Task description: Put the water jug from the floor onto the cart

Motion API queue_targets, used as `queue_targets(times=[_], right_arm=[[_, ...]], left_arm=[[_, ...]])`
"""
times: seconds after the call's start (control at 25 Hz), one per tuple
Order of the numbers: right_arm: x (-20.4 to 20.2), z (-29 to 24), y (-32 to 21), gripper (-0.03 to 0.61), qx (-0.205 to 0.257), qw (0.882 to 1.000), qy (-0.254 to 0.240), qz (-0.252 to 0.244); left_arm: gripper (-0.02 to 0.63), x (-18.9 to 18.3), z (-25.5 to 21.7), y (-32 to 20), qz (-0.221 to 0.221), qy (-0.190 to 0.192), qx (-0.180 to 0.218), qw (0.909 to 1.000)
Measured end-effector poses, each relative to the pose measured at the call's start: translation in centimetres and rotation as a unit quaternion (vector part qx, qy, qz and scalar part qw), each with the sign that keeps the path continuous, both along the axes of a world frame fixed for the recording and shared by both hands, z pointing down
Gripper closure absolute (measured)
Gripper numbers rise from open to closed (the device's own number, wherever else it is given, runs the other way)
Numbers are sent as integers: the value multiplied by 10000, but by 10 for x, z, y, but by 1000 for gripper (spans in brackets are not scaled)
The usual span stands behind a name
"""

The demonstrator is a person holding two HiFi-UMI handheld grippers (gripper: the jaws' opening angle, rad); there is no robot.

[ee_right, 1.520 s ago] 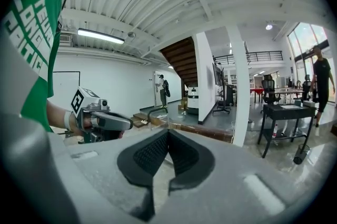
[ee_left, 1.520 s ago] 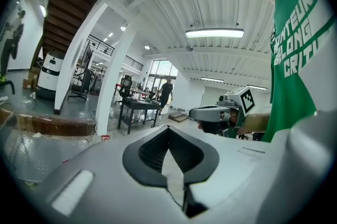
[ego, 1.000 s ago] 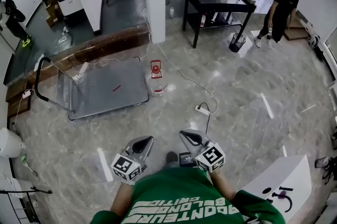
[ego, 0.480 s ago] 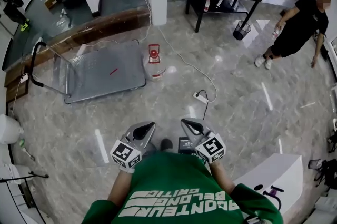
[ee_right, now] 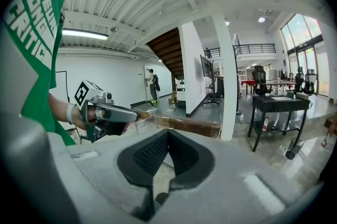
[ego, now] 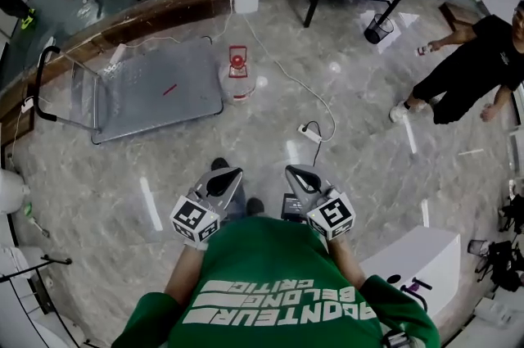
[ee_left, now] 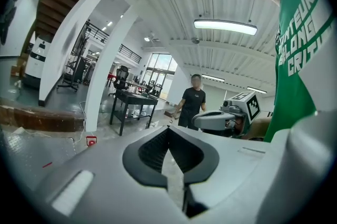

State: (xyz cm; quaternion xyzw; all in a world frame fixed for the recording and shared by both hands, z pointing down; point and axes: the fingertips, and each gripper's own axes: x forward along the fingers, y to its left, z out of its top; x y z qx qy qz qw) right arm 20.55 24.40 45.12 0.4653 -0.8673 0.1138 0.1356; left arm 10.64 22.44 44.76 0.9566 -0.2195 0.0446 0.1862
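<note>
Standing upright beside cart (ego: 139, 105): water jug (ego: 237, 76)

The grey plastic right gripper (ee_right: 168, 132) with black ribbed pads (ee_right: 150, 155) is filling the lower frame, its jaws pressing together at the tips with nothing between them. At the left, a hand (ee_right: 87, 117) is holding the grey left gripper (ee_right: 136, 115), which is carrying a white cube with square black markers (ee_right: 86, 93) and pointing rightward. A green printed shirt (ee_right: 31, 33) is covering the upper left. Beyond, a white square pillar (ee_right: 224, 75) is standing beside a low brown wooden ledge (ee_right: 184, 125), and a black metal table (ee_right: 276, 107) is standing at the right.
</note>
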Motion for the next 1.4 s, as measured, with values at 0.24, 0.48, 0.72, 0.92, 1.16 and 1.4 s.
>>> queue_targets(times=[0.24,0.48,0.72,0.92,1.16,1.4], right_arm=[[-6,-3,-48,586,-9,9997,245,13],[-15,-7,-101,586,-23,9980,639,13],[-32,-5,-145,586,-89,9967,809,63],[-45,0,-171,586,-219,9954,916,185],[-51,-4,-194,586,-268,9926,1153,272],[-45,-9,-204,586,-320,9895,1352,397]], left_arm=[[598,-2,2,-54,125,102,-14,9999],[598,-17,1,-113,97,265,-77,9996],[598,-39,1,-159,150,304,-127,9993],[598,-55,7,-190,260,302,-205,9990],[598,-78,9,-222,357,274,-104,9989],[598,-90,12,-238,218,470,-152,9985]])
